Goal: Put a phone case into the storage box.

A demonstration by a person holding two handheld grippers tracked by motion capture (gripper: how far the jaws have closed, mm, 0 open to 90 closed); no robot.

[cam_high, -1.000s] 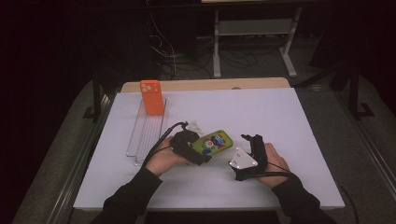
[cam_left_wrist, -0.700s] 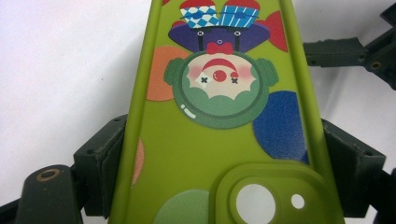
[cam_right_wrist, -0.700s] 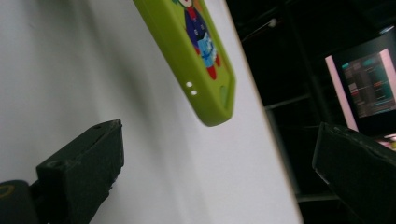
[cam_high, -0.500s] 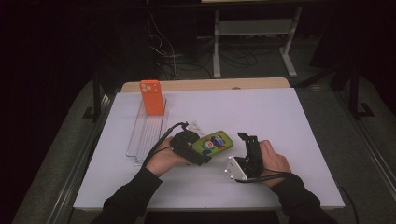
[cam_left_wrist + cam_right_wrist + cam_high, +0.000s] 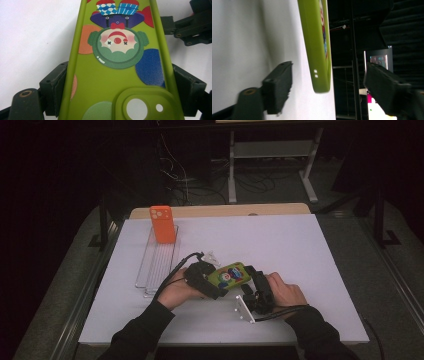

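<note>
A green case (image 5: 229, 274) printed with a clown is clamped by its long edges between the jaws of the left gripper (image 5: 120, 82), just above the white table (image 5: 310, 250). The right gripper (image 5: 327, 90) is held wide open at the case's far end, one jaw on either side, neither touching. An orange case (image 5: 163, 224) is stood upright in a clear rack (image 5: 156, 265), well apart from the green case.

Left tool (image 5: 212, 282) clamped — right tool (image 5: 256, 279) agape, turned sideways.
</note>
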